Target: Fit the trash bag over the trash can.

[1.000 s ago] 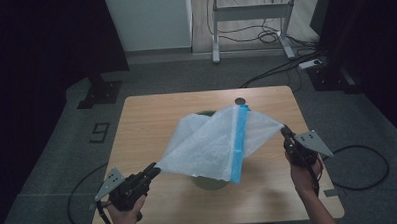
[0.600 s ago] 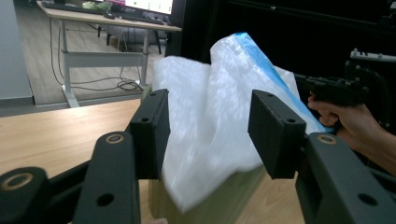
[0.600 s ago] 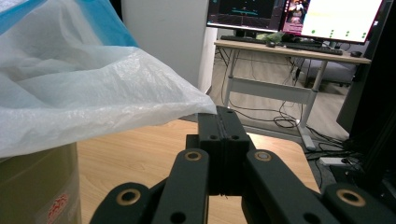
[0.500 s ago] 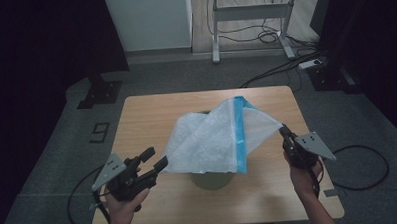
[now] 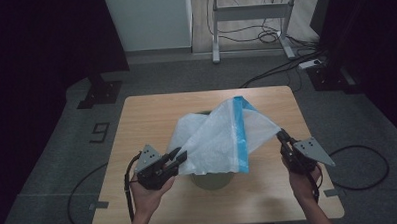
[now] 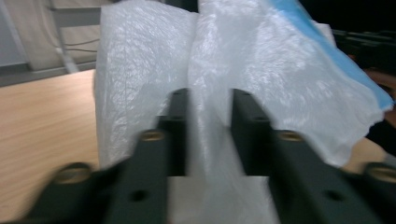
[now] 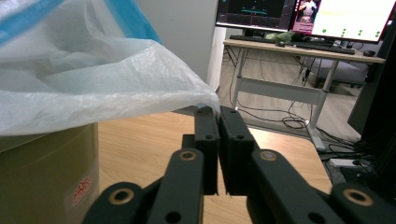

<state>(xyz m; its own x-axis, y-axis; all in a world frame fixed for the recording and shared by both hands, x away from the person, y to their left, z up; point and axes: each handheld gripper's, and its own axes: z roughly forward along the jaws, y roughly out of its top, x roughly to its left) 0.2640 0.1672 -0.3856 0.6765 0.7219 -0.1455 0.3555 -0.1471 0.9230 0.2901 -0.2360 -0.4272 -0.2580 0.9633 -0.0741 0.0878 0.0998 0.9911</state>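
The step in hand looks like fitting a white plastic bin liner (image 5: 215,141) with a blue band over the small olive bin (image 5: 212,180) on the tabletop (image 5: 151,106). The liner hangs stretched above the bin, its long axis running across the tabletop from one gripper to the other, blue mouth edge toward the right. The right gripper (image 5: 283,138), jaws pressed together, pinches the liner's corner. The left gripper (image 5: 180,155) has just been closing; a fold of film lies between its jaws, yet gaps show beside both pads. Next, it likely needs a firm pinch, then both spread the mouth downward over the rim.
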